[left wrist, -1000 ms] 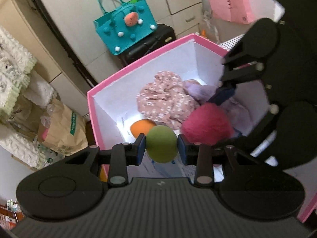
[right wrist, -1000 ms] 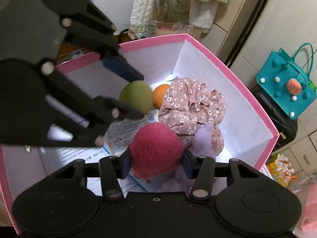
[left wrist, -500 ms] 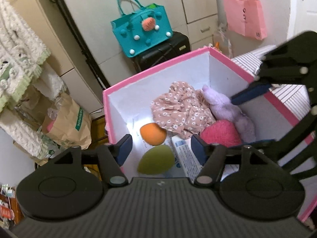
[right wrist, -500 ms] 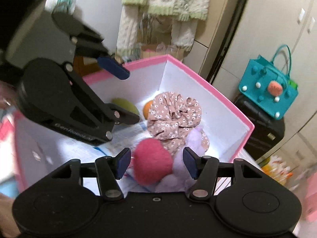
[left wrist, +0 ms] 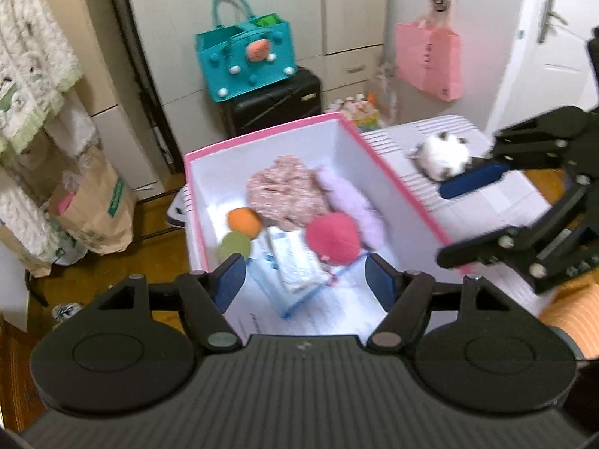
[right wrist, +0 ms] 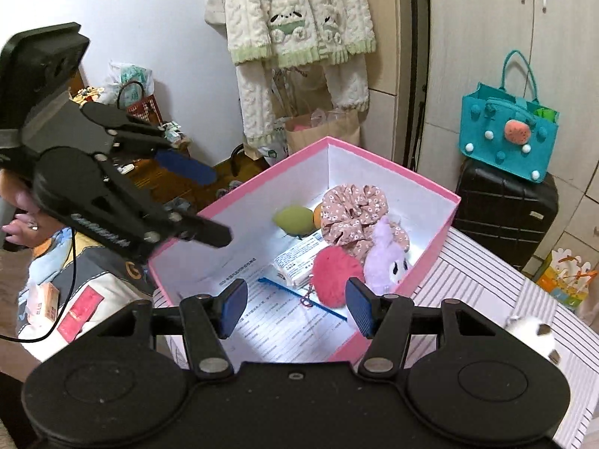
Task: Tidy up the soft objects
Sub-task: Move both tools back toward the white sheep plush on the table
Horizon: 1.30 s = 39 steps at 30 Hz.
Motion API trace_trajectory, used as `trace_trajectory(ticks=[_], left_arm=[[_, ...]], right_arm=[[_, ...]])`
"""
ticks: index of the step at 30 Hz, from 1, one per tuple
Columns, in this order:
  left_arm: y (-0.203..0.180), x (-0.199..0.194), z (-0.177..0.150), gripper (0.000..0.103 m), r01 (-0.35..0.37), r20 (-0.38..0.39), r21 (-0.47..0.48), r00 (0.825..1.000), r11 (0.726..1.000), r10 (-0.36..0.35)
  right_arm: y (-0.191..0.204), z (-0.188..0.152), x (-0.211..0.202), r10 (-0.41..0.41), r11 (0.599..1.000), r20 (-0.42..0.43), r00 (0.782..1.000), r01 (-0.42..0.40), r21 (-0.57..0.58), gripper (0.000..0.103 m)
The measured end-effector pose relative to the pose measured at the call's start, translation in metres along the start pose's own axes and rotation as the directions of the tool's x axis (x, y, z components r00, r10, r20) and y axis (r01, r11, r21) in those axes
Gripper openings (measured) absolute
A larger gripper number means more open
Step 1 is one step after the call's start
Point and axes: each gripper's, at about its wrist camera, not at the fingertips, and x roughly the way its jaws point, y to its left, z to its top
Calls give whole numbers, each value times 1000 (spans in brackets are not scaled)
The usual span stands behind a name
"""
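A pink box point(left wrist: 397, 183) point(right wrist: 445, 224) holds a green sponge point(left wrist: 235, 245) point(right wrist: 294, 219), an orange ball point(left wrist: 244, 220), a floral scrunchie point(left wrist: 284, 191) point(right wrist: 352, 209), a lilac plush point(left wrist: 352, 205) point(right wrist: 387, 262) and a red pompom point(left wrist: 333, 237) point(right wrist: 335, 275). My left gripper point(left wrist: 305, 284) point(right wrist: 202, 202) is open and empty above the box's near edge. My right gripper point(right wrist: 295, 305) point(left wrist: 468, 217) is open and empty, held back from the box. A white furry toy point(left wrist: 445, 157) point(right wrist: 531, 336) lies on the striped surface right of the box.
Papers and a white packet point(right wrist: 299, 260) line the box floor. A teal bag point(left wrist: 245, 63) on a black suitcase point(left wrist: 273, 104), a pink bag point(left wrist: 428, 60), a brown paper bag point(left wrist: 93, 209) and hanging knitwear point(right wrist: 299, 18) stand around.
Both grippers opened and let go: the green sponge and the red pompom now lie in the box. Both grippers have drawn back and up from the box.
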Motion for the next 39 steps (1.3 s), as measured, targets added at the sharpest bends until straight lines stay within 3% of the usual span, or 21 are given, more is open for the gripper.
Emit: trace_trajectory(ticks=[2,5,9,19,31,39], left_arm=[[-8,-13,-1,73,23,3,15,1000,1000,-23],[-23,-31,-4,74,-1,21,45,1000,999,1],[-39,-51,-11,83,4,41,44,999,999,-6],[-90,-77,-37,84,15,33,105,999,994,-19],[-152,-71,-45,84,83,28,150,996,985,-88],[-175,-51,-36,84,120,111,147,984,982,-137]], right_arm=[[3,-4,-11,-6,1000,7,1000,6,0,63],[5,-9,-28,13,1000,16,1000,-14,14,63],[12,-19,-48,1,1000,32,999,-1,-8,64],[21,-56,-84,7,1000,75,997,-6,-12,67],[2,-108,-109,-12,999,96,995,9,33,72],[-28,-135,-118,-111,991,117,987,100,94,74]])
